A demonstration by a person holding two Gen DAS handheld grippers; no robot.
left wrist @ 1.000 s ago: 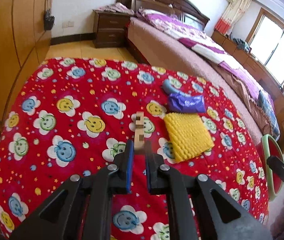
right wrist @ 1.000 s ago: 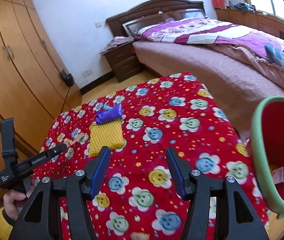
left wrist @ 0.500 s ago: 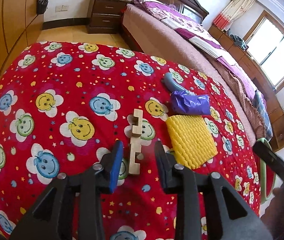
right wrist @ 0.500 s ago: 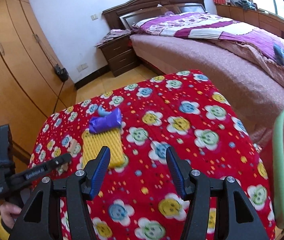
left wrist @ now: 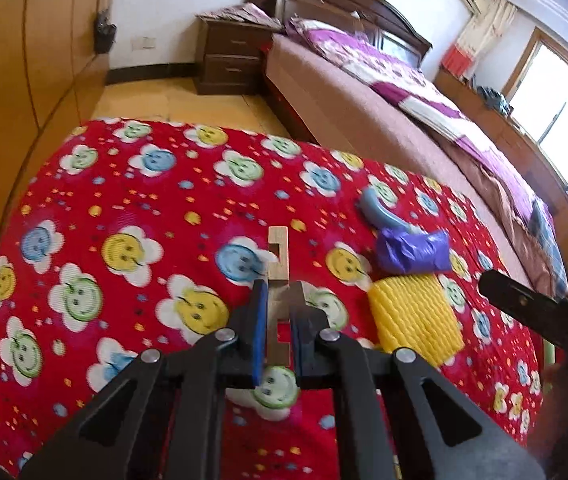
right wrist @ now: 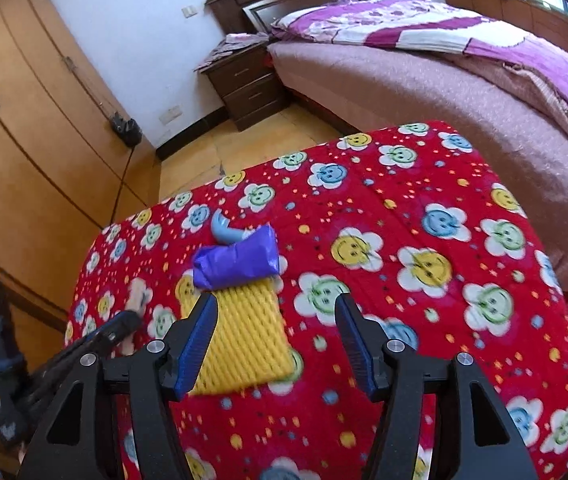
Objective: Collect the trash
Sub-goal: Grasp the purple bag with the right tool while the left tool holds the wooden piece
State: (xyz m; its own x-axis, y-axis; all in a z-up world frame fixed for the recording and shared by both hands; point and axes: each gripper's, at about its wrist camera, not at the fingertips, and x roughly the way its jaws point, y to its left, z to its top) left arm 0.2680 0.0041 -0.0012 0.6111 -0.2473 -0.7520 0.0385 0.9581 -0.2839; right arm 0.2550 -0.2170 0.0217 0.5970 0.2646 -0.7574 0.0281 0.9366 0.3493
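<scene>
Trash lies on the red bench [left wrist: 84, 200]: a wood piece [left wrist: 278, 264], yellow foam [left wrist: 413, 316], a purple wrapper [left wrist: 411, 252] and a blue piece [left wrist: 377, 210]. Only the left view shows the left gripper [left wrist: 276, 320] pinching the wood piece clearly. The right view shows the right gripper [right wrist: 276, 344], its fingers [right wrist: 196, 344] spread and opening, above the foam [right wrist: 244, 336], not touching it.
</scene>
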